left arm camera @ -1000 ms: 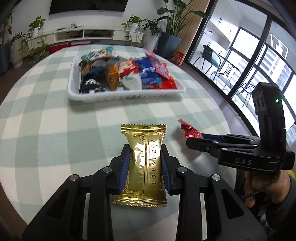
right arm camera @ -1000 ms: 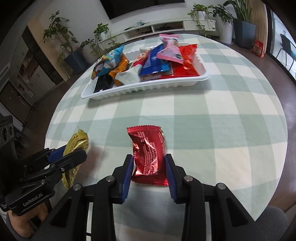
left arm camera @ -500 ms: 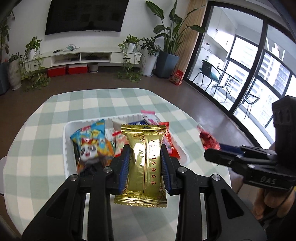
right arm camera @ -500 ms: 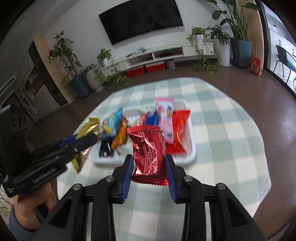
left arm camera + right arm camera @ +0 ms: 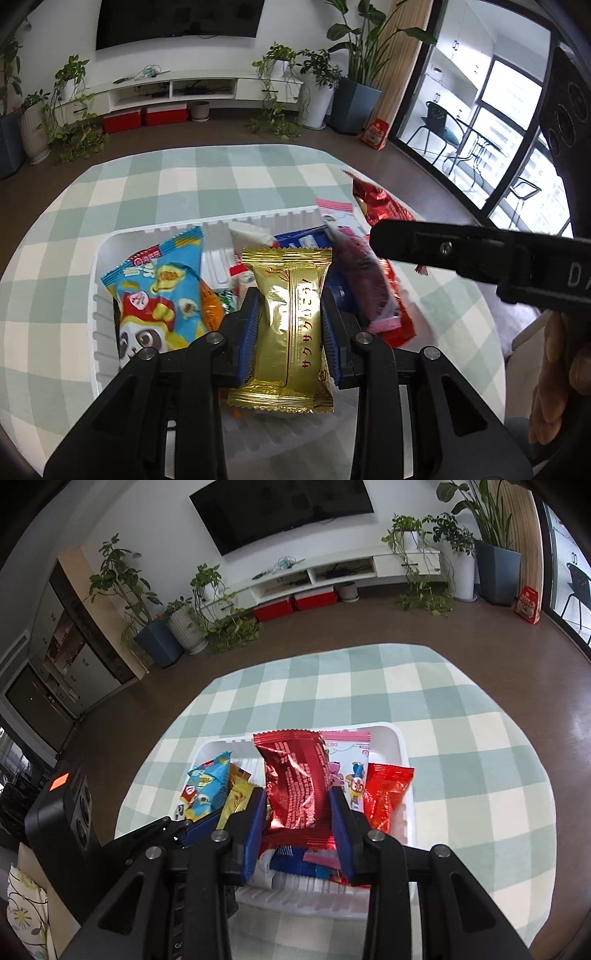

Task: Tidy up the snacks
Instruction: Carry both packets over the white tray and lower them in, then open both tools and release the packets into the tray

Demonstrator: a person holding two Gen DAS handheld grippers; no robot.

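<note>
While the left wrist camera looks down along its own fingers, the left gripper (image 5: 290, 321) is closed narrowly on a gold snack packet (image 5: 286, 325), blue pads pressed to its long sides, the packet upright and hanging above the white tray (image 5: 96, 325). Under it the tray holds a heap of snacks: a blue panda packet (image 5: 162, 295) at the left, a pink packet (image 5: 354, 273) and a red one partly covered at the right. The gold wrapper hides whatever lies directly below it. From the right edge the right gripper's (image 5: 373, 240) black finger crosses the picture (its body cut off by the frame), with a red foil packet (image 5: 380, 206) poking out behind the tip; a hand (image 5: 554, 373) shows below it, blurred.

Seen from the right wrist, the right gripper (image 5: 297, 808) clamps that red foil packet (image 5: 295, 779) by its sides, held over the tray (image 5: 400, 746) on the checked tablecloth (image 5: 461, 738). Low at the left the left gripper (image 5: 207, 821) reaches in, probably over the tray's near-left corner, with the gold packet (image 5: 238, 797) only partly visible behind the right gripper's finger.
</note>
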